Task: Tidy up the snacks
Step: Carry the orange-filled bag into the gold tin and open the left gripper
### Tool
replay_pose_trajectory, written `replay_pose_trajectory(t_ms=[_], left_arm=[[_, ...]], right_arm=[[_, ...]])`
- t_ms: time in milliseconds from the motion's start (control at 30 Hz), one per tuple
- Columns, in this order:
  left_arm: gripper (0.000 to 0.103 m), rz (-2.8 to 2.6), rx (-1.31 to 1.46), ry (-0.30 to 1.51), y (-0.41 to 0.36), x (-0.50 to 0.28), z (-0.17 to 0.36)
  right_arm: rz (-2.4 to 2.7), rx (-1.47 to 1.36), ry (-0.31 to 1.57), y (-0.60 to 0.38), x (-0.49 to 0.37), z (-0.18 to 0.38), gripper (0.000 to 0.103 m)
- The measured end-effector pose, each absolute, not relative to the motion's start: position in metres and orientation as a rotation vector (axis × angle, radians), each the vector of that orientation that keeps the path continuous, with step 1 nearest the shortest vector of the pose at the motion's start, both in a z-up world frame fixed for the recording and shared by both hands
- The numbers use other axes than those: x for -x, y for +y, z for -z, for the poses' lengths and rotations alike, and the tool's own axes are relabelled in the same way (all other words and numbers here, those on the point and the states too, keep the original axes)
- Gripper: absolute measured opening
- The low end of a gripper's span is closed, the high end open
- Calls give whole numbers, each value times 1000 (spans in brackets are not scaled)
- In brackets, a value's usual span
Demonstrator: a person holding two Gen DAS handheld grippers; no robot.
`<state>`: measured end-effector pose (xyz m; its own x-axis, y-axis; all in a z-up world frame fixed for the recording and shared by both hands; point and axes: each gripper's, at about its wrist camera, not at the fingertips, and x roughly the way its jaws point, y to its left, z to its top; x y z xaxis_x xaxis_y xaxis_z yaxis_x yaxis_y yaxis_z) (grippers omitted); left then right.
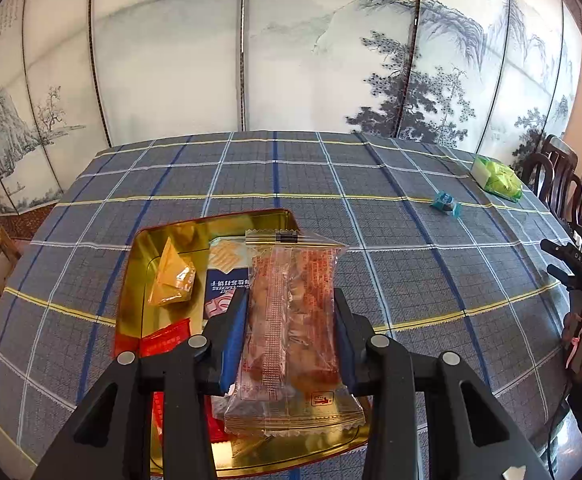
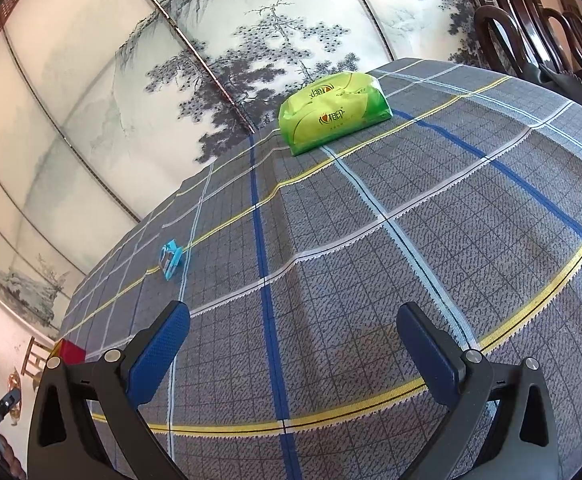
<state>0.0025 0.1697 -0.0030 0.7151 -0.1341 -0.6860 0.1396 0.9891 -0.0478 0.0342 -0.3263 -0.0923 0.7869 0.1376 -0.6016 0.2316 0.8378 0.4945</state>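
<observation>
A clear snack packet (image 1: 291, 332) with reddish-brown contents is clamped upright between the blue pads of the left gripper (image 1: 291, 304), directly above the gold tin (image 1: 247, 220). In the tin lie a yellow packet (image 1: 173, 276) at ten o'clock of the held one, a blue packet (image 1: 221, 280) just behind it and a red packet (image 1: 165, 338). The right gripper (image 2: 293, 320) is spread wide and holds nothing (plaid tablecloth (image 2: 371, 280) beneath). A small blue candy (image 2: 170, 264) is seen at eleven o'clock, a green tissue pack (image 2: 331, 112) at twelve.
</observation>
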Motion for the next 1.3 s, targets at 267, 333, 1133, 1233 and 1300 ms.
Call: replay_pose_trajectory(t_ms=[267, 333, 1133, 1233, 1300], left_arm=[[35, 123, -2, 790, 179, 3, 18], [35, 115, -6, 796, 179, 4, 23], [35, 82, -36, 817, 179, 8, 48], [35, 85, -35, 818, 180, 8, 48], [35, 85, -33, 818, 180, 8, 48]], right_arm=[[55, -586, 676, -326, -35, 94, 103], [55, -586, 676, -326, -35, 94, 103], [57, -585, 682, -324, -32, 96, 103], [57, -584, 683, -324, -32, 96, 103], [57, -584, 684, -323, -32, 96, 103]])
